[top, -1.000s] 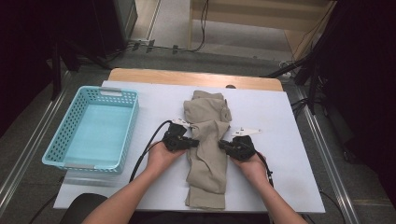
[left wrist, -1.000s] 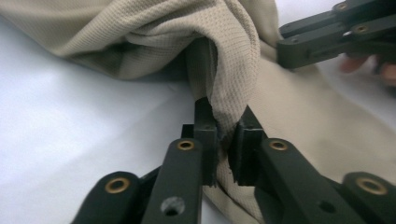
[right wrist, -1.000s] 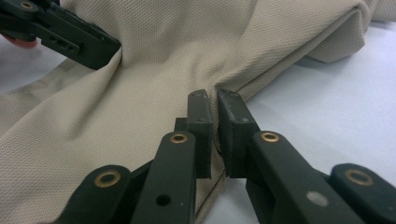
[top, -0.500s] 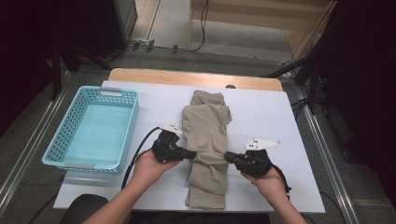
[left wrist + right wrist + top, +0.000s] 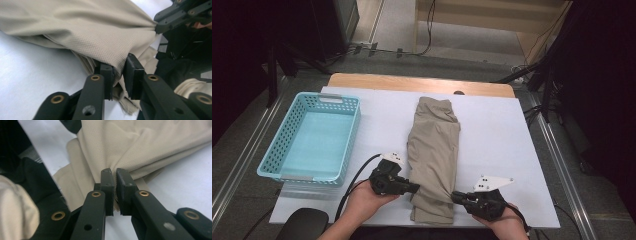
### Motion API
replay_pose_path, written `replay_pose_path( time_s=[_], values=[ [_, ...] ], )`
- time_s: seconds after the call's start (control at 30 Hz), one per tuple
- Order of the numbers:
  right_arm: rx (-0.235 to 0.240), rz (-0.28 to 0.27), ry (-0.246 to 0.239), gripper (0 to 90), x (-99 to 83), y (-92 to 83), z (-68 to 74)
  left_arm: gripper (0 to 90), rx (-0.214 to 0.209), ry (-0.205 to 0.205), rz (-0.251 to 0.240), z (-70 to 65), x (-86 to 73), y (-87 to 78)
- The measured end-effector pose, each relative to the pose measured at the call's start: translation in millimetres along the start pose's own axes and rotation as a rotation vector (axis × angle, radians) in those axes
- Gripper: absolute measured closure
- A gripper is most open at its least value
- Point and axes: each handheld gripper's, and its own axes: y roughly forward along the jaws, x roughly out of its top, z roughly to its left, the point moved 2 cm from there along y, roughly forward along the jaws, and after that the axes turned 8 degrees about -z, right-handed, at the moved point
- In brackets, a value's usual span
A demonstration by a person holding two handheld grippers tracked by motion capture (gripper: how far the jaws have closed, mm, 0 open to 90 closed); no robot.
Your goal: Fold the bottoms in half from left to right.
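Note:
Folded beige trousers [image 5: 434, 140] lie lengthwise down the middle of the white table [image 5: 502, 150]. My left gripper [image 5: 416, 189] pinches their left edge near the end closest to me. Its jaws have just been opening a little, and in the left gripper view the cloth [image 5: 75, 25] still fills the gap between the pads of the left gripper [image 5: 119, 75]. My right gripper [image 5: 455, 196] grips the opposite edge. In the right gripper view, the right gripper [image 5: 114, 192] is shut on a bunched fold of the fabric [image 5: 150, 145]. The cloth is drawn in narrow between the two grippers.
A light blue plastic basket [image 5: 272, 150] stands on the left of the table with nothing inside. White tabletop lies bare to the right of the trousers. A wooden strip runs along the far edge, with dark floor and cables beyond.
Both grippers have moved from the middle of the trousers toward the near end, spreading apart on the way. They now hold the cloth's two edges there.

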Motion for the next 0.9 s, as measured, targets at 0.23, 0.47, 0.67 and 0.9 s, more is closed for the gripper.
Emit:
replay_pose_path(
  time_s=[0.23, 0.47, 0.67, 0.9],
  values=[
    [-0.076, -0.120, -0.001, 50.7, 4.9, -11.4, -13.7, 42.1, 0.119, 0.058, -0.137, 10.3, 7.6, -22.2],
    [-0.176, -0.116, 0.031, 45.3, 17.4, 24.9, -54.4, 37.2, 0.213, 0.064, -0.112, 45.0, 27.4, -2.5],
    [-0.245, -0.026, 0.064, 41.3, 14.1, 61.5, -81.9, 35.4, 0.276, 0.015, -0.050, 75.7, 31.8, 25.2],
    [-0.200, 0.000, 0.077, 56.1, 12.5, 65.6, -70.1, 58.9, 0.165, -0.057, 0.023, 64.8, 21.5, 43.2]
  ],
)
